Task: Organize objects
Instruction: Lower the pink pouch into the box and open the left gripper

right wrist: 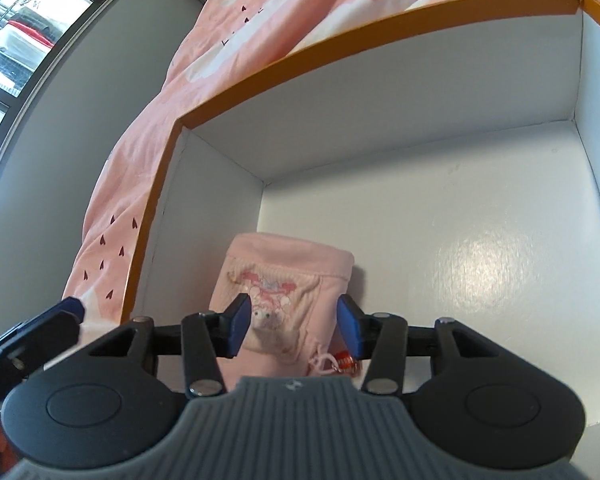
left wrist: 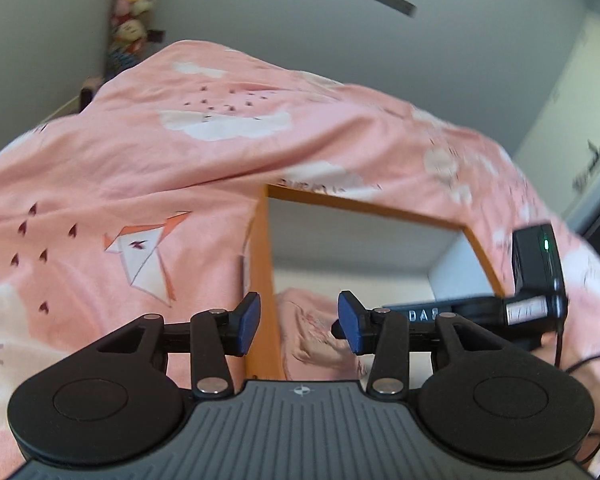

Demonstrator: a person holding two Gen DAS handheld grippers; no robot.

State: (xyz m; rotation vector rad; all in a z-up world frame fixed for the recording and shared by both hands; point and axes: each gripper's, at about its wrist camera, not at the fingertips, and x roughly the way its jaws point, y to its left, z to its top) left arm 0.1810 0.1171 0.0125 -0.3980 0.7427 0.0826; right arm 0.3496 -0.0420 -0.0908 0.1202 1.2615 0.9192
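An open box with white inside walls and an orange rim (right wrist: 340, 48) sits on a pink patterned bedspread (left wrist: 140, 168). A small pink drawstring pouch (right wrist: 284, 276) with a cartoon print lies in its near left corner. My right gripper (right wrist: 294, 326) hovers over the pouch, open, its blue pads either side of it with no visible squeeze. My left gripper (left wrist: 300, 322) is open at the box's left wall (left wrist: 262, 264), with the pouch (left wrist: 312, 332) showing beyond it. One of its blue fingers (right wrist: 70, 308) shows at the lower left of the right wrist view.
The rest of the box floor (right wrist: 480, 260) is bare white. The right gripper's black body and camera unit (left wrist: 536, 268) reach in from the right. Plush toys (left wrist: 134, 8) sit against the grey wall behind the bed. A window (right wrist: 20, 40) is at the left.
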